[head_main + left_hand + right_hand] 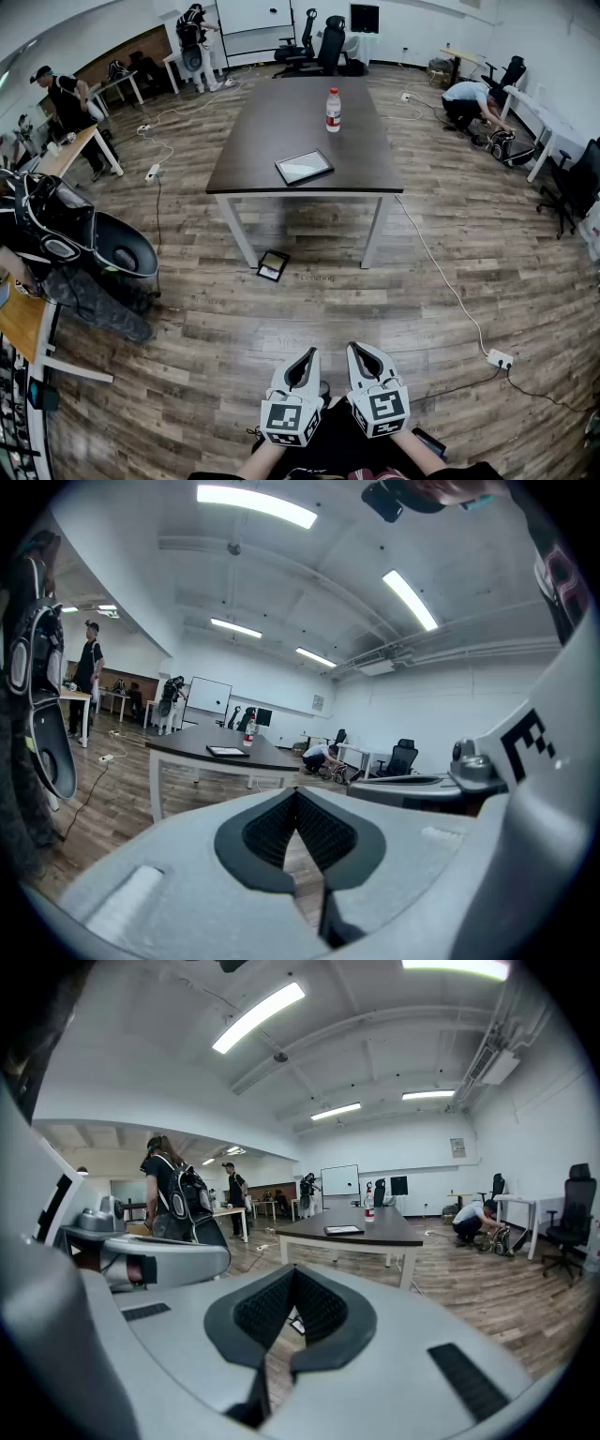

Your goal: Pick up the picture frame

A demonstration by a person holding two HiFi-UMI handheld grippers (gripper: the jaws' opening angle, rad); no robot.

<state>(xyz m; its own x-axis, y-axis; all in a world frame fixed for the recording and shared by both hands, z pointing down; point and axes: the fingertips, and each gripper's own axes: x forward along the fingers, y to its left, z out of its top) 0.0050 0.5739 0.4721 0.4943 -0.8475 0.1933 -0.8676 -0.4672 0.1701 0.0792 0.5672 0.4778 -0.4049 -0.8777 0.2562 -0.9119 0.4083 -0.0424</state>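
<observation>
The frame [273,265] is lying on the floor [319,309] just beside the foot of the counter's [272,122] near left leg, well ahead of both pairs of fingers and touching neither. The left fingers [310,359] and right fingers [353,355] are pressing fully closed on nothing, hanging side by side and pointing slightly down toward the counter. Bare boards are stretching open between fingers and frame, with a white cable [450,281] trailing off to the right.

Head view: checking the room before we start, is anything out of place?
Yes. A small picture frame lies on the floor just in front of the table, near its left leg, skewed rather than on a surface.
</observation>
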